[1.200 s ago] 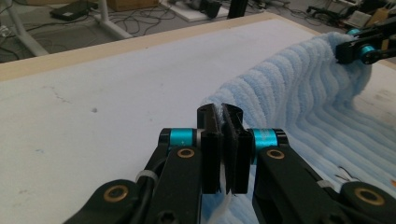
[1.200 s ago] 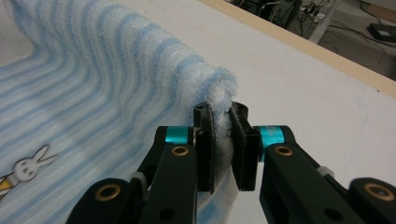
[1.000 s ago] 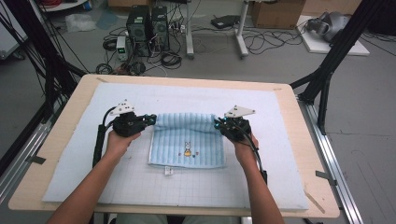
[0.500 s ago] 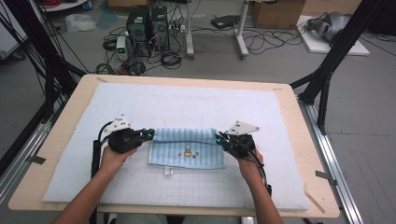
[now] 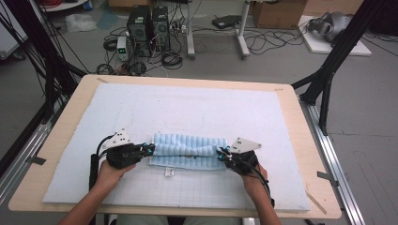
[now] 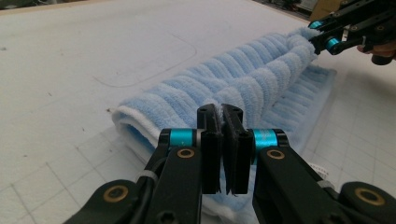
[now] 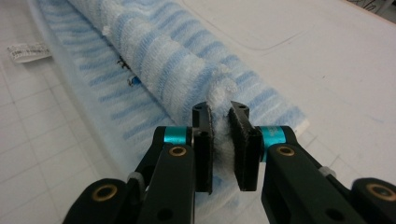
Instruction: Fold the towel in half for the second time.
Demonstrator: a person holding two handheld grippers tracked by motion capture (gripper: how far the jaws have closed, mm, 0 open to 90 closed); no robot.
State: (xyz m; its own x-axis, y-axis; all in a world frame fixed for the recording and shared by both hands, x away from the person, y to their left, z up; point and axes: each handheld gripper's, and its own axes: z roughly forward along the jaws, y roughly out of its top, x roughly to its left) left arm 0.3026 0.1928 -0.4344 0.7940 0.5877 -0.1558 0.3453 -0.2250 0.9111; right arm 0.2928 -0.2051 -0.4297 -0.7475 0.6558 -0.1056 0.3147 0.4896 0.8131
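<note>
Where jaws pinch, towel (image 5: 187, 151) corners hide.

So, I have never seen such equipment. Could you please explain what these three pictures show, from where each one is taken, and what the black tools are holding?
A person sits at a table and holds a hand tool in each hand. Each tool is a gripper with two black jaws.

The high view looks down from above the table. There you see the left gripper and the right gripper, one at each end of a blue striped towel. The towel lies partly folded on a pale gridded mat that covers the table.

The other two pictures come from small cameras mounted on the grippers, looking along the jaws. In both, the jaws are pinched shut on an edge of the towel. A small white label lies beside the towel.
</note>
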